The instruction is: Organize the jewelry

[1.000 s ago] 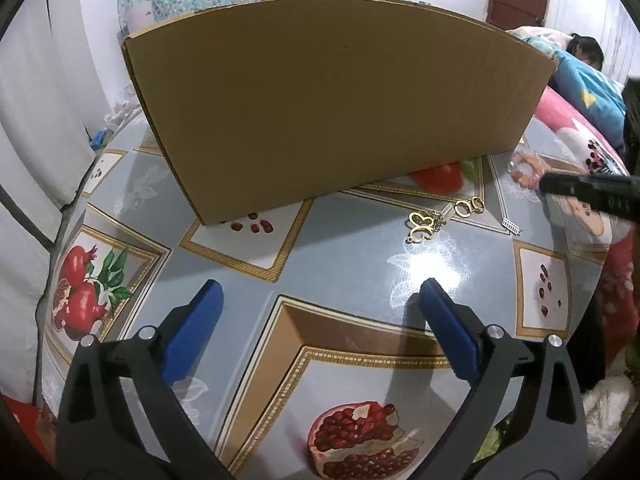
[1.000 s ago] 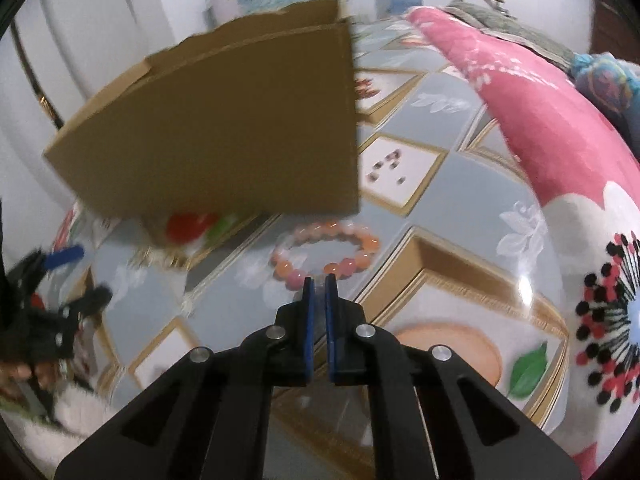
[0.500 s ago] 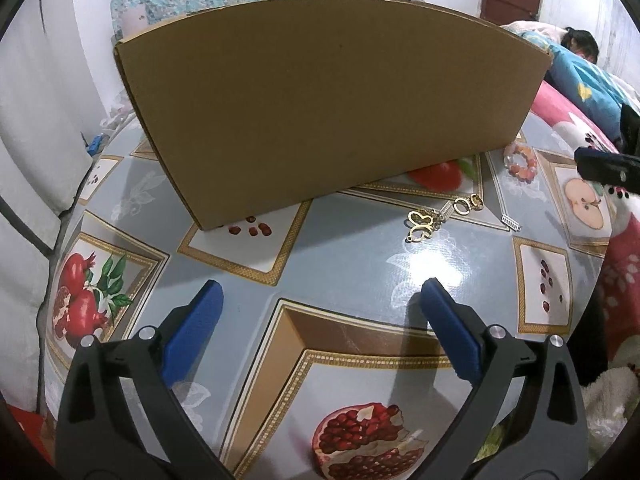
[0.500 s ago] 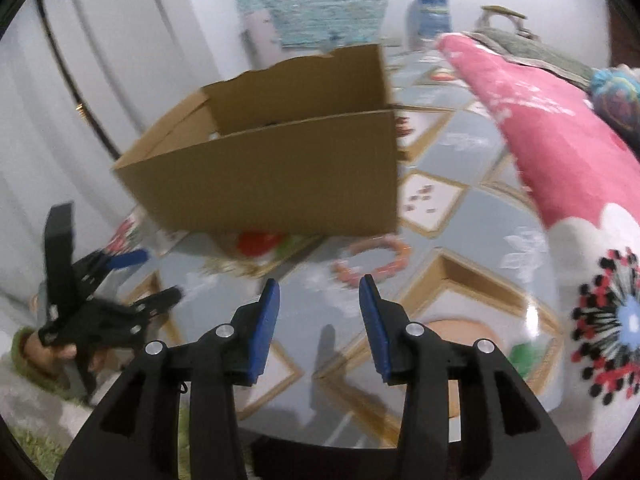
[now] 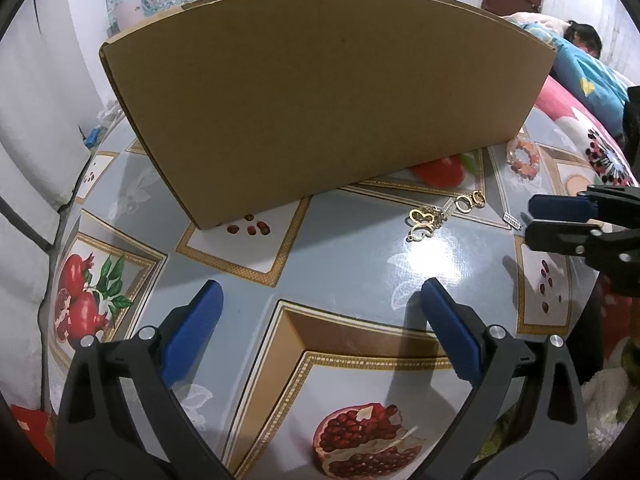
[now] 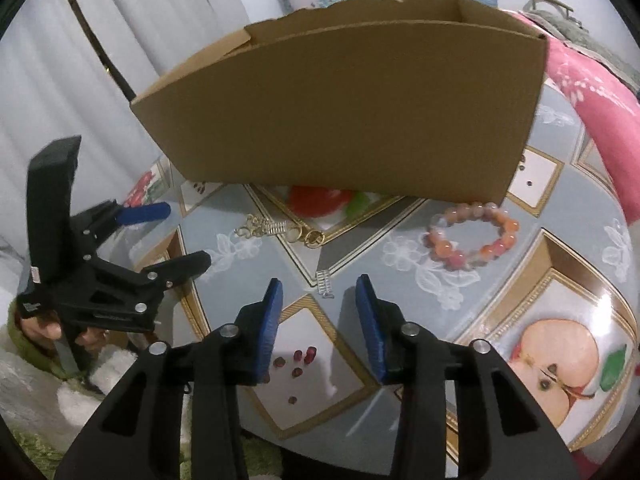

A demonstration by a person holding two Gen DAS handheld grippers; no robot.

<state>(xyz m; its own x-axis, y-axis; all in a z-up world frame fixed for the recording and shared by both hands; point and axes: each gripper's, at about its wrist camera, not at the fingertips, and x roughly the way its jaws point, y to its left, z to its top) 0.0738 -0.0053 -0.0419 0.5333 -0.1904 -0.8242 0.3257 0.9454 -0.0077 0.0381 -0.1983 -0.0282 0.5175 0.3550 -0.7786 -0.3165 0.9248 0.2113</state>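
Observation:
An open cardboard box (image 5: 320, 92) (image 6: 344, 108) stands on the fruit-patterned tablecloth. In front of it lie a gold butterfly pendant with chain (image 5: 422, 222) (image 6: 260, 228), gold hoop earrings (image 5: 470, 200) (image 6: 308, 236), a small silver ladder-shaped piece (image 5: 513, 221) (image 6: 325, 283) and a pink-orange bead bracelet (image 5: 522, 158) (image 6: 472, 236). My right gripper (image 6: 319, 286) (image 5: 530, 220) hovers at the silver piece, its jaws apart and closing, nothing pressed between them. My left gripper (image 5: 320, 292) (image 6: 184, 234) is wide open and empty, short of the pendant.
A pink flowered blanket (image 6: 592, 92) borders the table (image 5: 352, 272) on the right. A person lies under a blue cover (image 5: 580, 64) at the far right. White curtains (image 6: 80, 48) hang on the left. A hand (image 6: 40, 324) holds the left gripper near the table edge.
My right gripper went from shut to open, then narrowed a little. It swung left from the bracelet to the silver piece, entering the left wrist view. The left gripper stayed put.

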